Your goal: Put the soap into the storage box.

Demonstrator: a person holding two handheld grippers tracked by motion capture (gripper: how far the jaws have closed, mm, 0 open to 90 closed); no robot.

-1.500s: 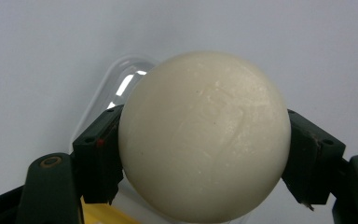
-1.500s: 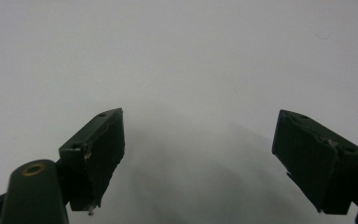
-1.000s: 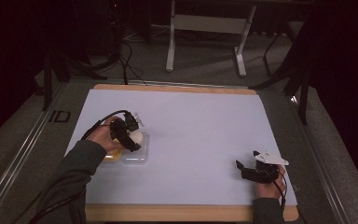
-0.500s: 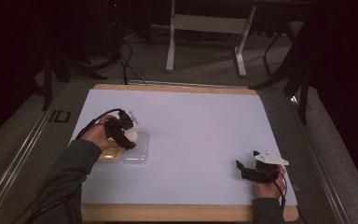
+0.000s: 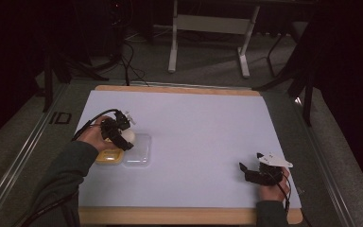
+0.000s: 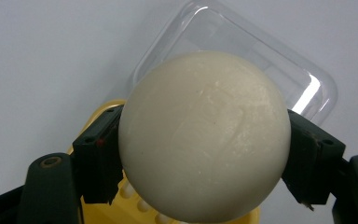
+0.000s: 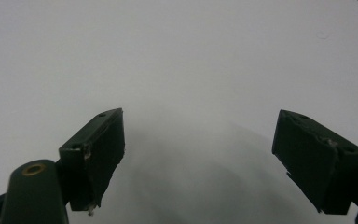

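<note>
A cream-white ball (image 6: 204, 138) sits clamped between the two black jaws of my left gripper (image 5: 123, 137), which is shut on it; the same ball (image 5: 128, 136) shows at the table's left. Beneath it lie a yellow tray (image 6: 116, 205) and a clear plastic lid (image 6: 242, 46), side by side on the white sheet; in the high view the yellow tray (image 5: 108, 157) is left of the clear lid (image 5: 139, 150). My right gripper (image 7: 200, 154) is open over bare white sheet, held near the front right of the table (image 5: 246, 171).
The white sheet (image 5: 198, 132) covers a wooden table top with its edge visible along the front (image 5: 179, 216). A cable trails from the left gripper. Beyond the far edge stand a white metal frame (image 5: 208, 28) and dark stands on the floor.
My left gripper has lifted slightly and drifted toward the far side with the ball, staying above the tray and lid. The right gripper has stayed put.
</note>
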